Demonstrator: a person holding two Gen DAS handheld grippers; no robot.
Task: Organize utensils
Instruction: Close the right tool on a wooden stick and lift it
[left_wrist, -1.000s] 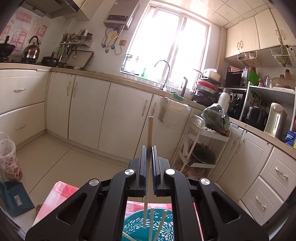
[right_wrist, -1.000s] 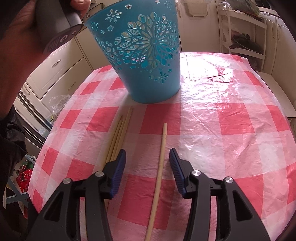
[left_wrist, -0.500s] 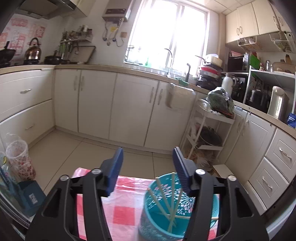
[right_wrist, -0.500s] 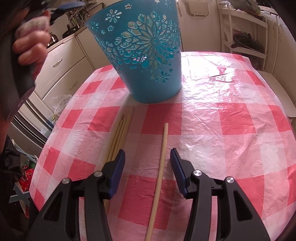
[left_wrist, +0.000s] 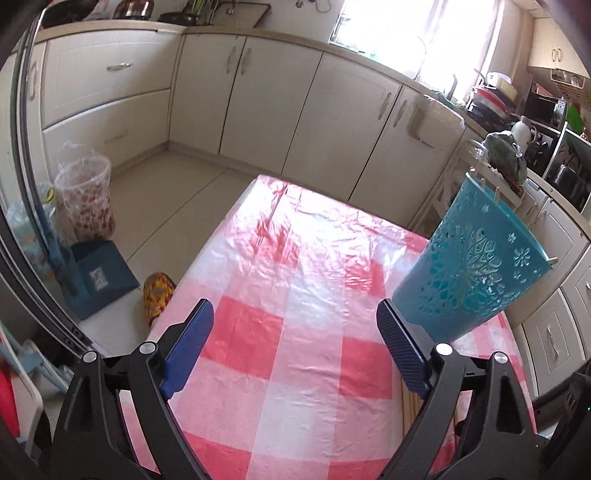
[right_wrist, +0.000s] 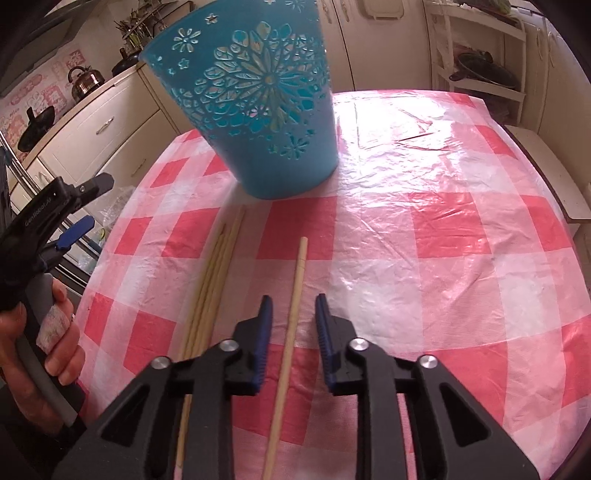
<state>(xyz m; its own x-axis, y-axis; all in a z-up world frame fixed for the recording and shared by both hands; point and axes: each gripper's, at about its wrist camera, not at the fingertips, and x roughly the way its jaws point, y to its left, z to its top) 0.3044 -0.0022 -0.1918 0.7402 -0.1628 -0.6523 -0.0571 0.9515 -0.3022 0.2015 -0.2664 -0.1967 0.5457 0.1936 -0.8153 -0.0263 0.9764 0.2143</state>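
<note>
Right now your left gripper (left_wrist: 294, 332) hangs over the red-and-white checked tablecloth (left_wrist: 310, 280) with its blue pads spread wide and nothing between them; its jaws have just been opening. In the right wrist view you can see that same gripper off the table's left edge, with your hand (right_wrist: 40, 347) wrapped around its grey handle.

Your right gripper (right_wrist: 291, 314) points down at the table, and a single loose chopstick (right_wrist: 291, 321) lies on the cloth in the gap between its pads. The jaws have just been closing, yet a sliver of cloth shows on either side of the stick, so the pads do not press on it: the stick lies flat and ungripped.

Just to the left of that stick, a small bundle of chopsticks (right_wrist: 214, 291) lies side by side on the cloth, running toward the teal basket (right_wrist: 258, 99). Apart from the single one, they point at the basket's base without touching it, as far as you can tell.

The basket stands upright on the cloth, its wall cut through with flower patterns. From the left wrist view it sits just beyond your right-hand pad, and thin stick tips (left_wrist: 482, 181) poke up above its rim, so some chopsticks are already inside. Cream cabinets (left_wrist: 266, 92) line the kitchen behind the table.
</note>
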